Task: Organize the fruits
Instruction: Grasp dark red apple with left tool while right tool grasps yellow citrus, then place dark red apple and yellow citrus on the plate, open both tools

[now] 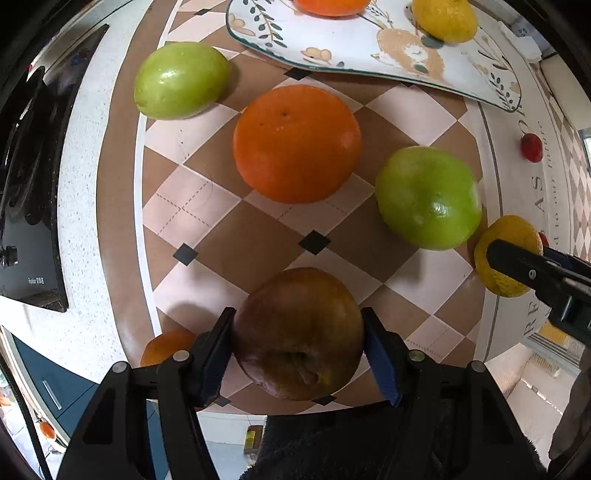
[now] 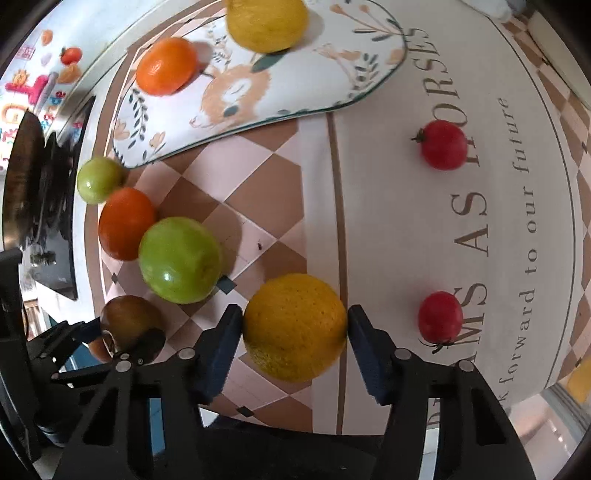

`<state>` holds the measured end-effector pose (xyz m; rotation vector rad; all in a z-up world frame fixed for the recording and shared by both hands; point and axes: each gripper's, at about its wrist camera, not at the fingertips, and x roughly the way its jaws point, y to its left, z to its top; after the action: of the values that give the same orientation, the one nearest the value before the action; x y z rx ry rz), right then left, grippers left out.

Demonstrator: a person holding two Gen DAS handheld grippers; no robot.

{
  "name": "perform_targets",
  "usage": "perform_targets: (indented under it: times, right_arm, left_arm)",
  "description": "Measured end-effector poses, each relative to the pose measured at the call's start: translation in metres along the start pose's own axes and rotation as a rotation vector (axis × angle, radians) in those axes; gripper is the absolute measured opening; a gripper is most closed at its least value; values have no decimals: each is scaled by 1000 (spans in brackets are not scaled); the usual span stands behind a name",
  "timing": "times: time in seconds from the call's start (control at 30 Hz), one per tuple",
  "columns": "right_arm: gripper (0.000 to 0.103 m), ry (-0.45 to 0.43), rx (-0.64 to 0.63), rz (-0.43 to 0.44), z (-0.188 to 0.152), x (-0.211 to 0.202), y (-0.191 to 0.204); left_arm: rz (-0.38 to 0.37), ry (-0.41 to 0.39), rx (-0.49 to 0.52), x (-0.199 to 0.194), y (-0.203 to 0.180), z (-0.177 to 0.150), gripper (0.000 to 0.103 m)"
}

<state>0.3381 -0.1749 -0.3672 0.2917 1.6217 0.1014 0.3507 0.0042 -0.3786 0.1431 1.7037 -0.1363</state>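
A: Take the patterned plate [image 1: 332,55] as the marker and go left to right. What lies first?

B: In the left wrist view, a green fruit [image 1: 181,79] sits on the checkered mat [image 1: 240,236] just off the plate's left corner. Next, below the plate's front edge, comes an orange persimmon-like fruit [image 1: 297,144], then a second green fruit [image 1: 428,197] further right of it.

A: And the left gripper [image 1: 298,343]?

B: Well in front of the plate, near the mat's edge. Its blue pads [image 1: 382,363] press both sides of a dark brownish apple [image 1: 298,334], so it is clamped on that.

A: The right gripper [image 2: 294,328]?

B: In its own view it stands in front of the plate too, pads against both sides of a yellow-orange citrus [image 2: 294,326]; it grips that fruit, close beside the second green fruit [image 2: 180,260].

A: What's on the plate itself?

B: An orange fruit [image 2: 166,66] at its left and a yellow fruit [image 2: 266,23] at its far side.

A: Further right?

B: Two small red tomatoes [image 2: 443,144] on the lettered part of the mat, right of the plate, well apart.
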Motion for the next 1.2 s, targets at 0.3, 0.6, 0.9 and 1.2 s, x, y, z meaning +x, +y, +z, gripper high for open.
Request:
perform_targets:
  times: [0.3,0.6,0.9,1.2]
  right_arm:
    - [62,71,32,70,-7,12,-2]
    - [63,91,16,81,-16,18,-1]
    - [63,16,74,160,-7,-13,-9]
    - [63,-148,100,142,68,-55,-12]
  left_arm:
    - [-27,0,-35,9,9,4,64]
    - [-21,-22,-30,4,9,4,63]
    - [-93,-103,-30,-53,8,10,63]
    - [-108,-247,-28,-128,0,86,63]
